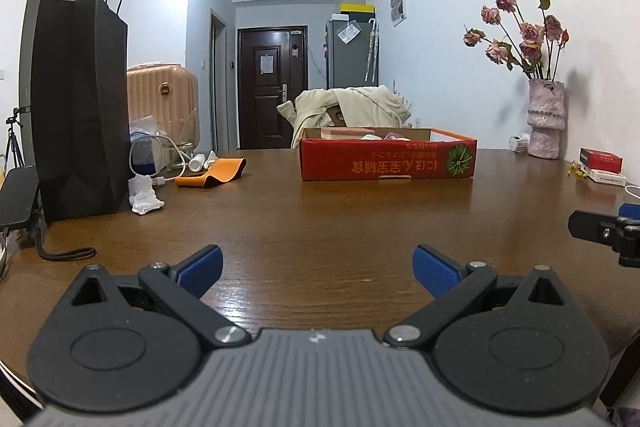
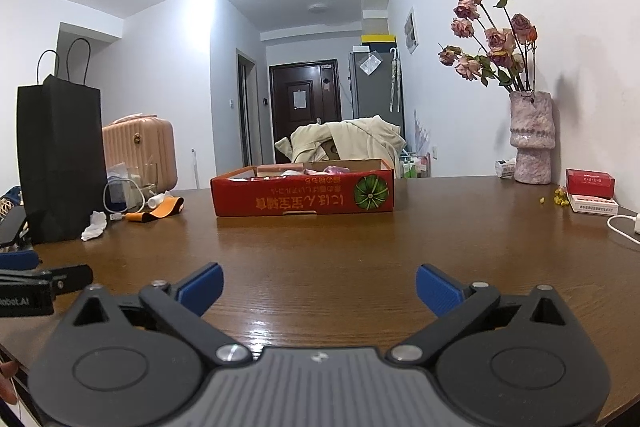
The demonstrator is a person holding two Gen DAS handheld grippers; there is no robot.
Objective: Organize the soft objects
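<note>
Left gripper (image 1: 318, 269) low over the brown table (image 1: 320, 219), fingers (image 1: 202, 269) spread wide, nothing between them. Right gripper (image 2: 318, 287) the same: fingers (image 2: 436, 289) far apart, only bare wood in the gap. Each gripper just visible at the edge of the other's view, side by side at the near edge of the table.

Red box (image 1: 388, 157) straight ahead of both, well beyond the fingertips, near the table's far edge. Pink and white soft things (image 2: 316, 170) lying inside the box, partly hidden by its front wall; kinds impossible to tell.

Left of the box: folded orange strap (image 1: 212, 173), then a crumpled white cloth (image 1: 145, 197), then a tall black bag (image 1: 78, 107), the cloth just beside the bag's foot. Right of the box, by the wall: pink vase (image 1: 546, 119) with dried roses (image 1: 520, 23). Behind the box: cream coat (image 1: 352, 107) draped over a chair.
</note>
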